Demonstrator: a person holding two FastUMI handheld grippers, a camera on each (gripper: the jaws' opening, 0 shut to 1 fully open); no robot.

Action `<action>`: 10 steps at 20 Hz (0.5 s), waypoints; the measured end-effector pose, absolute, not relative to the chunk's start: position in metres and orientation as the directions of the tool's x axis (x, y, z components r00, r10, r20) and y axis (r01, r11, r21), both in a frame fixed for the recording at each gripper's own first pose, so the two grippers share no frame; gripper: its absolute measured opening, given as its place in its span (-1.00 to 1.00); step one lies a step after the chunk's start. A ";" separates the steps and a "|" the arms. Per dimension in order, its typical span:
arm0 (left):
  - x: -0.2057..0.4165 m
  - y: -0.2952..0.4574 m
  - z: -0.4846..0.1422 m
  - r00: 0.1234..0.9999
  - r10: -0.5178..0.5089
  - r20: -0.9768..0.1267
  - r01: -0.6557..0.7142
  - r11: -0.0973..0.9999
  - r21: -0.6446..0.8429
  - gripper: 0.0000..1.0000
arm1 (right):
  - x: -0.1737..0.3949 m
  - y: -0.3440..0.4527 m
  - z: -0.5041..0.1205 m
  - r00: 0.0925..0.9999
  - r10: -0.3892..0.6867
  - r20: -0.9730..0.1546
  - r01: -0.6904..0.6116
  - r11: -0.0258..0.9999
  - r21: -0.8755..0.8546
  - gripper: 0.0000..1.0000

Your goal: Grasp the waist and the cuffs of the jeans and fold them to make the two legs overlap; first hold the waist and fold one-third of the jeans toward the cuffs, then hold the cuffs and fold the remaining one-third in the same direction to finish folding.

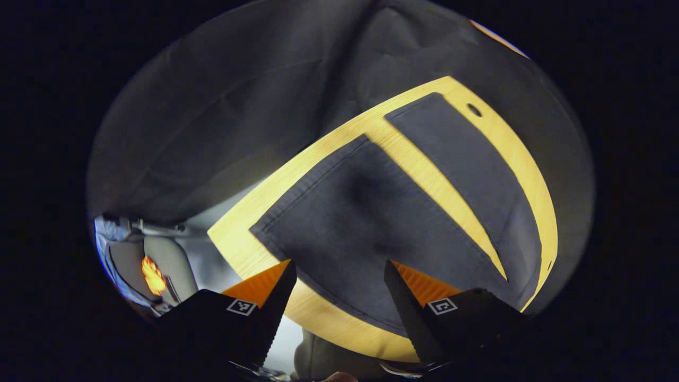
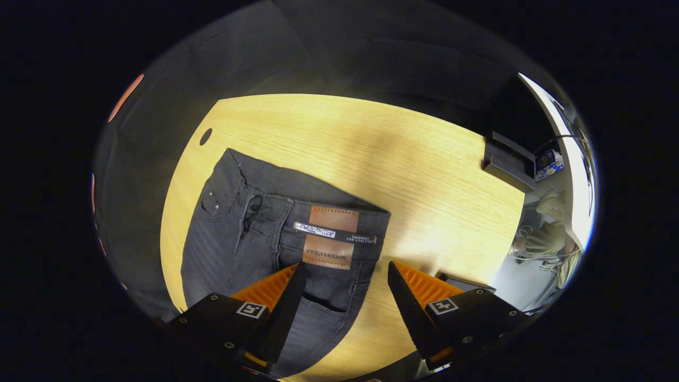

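Jeans (image 2: 276, 239) lie flat on a light wood table (image 2: 371, 154), dark grey denim. In the right gripper view the waist end is nearest: waistband with a brown leather patch (image 2: 331, 237) across a belt loop, fly and front pocket to the left of it. The waistband sits close to the table's middle, bare wood beyond it and to its right. In the left gripper view the two legs (image 1: 371, 212) lie spread apart with a strip of wood showing between them, cuffs (image 1: 305, 178) toward the upper left, not overlapped.

Left gripper (image 1: 339, 276): fingers spread wide, nothing between them, hovering above the leg fabric near the table edge. Right gripper (image 2: 345, 278): fingers also spread, nothing pinched, above the waist area just below the patch. Cannot tell whether either touches the cloth.

Table: pale grain, rounded by the lens, a small dark hole (image 2: 206, 136) near one corner. A dark box-like object (image 2: 506, 159) sits at the far right edge in the right gripper view. Black cloth wall (image 1: 238, 106) hangs behind the table on all visible sides. Past the table edge, pale floor (image 1: 212, 260) and some grey gear with an orange glow (image 1: 153, 276) at lower left of the left gripper view; cables and clutter (image 2: 546, 239) at the right of the right gripper view, too small to identify.
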State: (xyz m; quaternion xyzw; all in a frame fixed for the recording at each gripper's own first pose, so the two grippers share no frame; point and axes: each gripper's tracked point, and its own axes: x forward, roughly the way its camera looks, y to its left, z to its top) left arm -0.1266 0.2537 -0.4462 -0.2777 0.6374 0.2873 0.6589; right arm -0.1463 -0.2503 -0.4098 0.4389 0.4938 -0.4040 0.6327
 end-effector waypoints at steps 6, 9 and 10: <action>-0.138 0.261 -0.461 -0.118 -0.002 -0.993 -0.822 0.561 0.097 0.98 | -0.145 -0.249 -0.418 0.128 -0.036 -0.991 0.956 0.269 0.114 0.88; -0.143 0.270 -0.473 -0.150 -0.008 -0.989 -0.863 0.489 0.127 0.98 | -0.145 -0.249 -0.420 0.086 -0.043 -0.995 0.958 0.277 0.071 0.85; -0.140 0.271 -0.474 -0.144 -0.010 -0.990 -0.878 0.462 0.123 0.99 | -0.146 -0.249 -0.421 0.075 -0.063 -0.995 0.958 0.281 0.054 0.85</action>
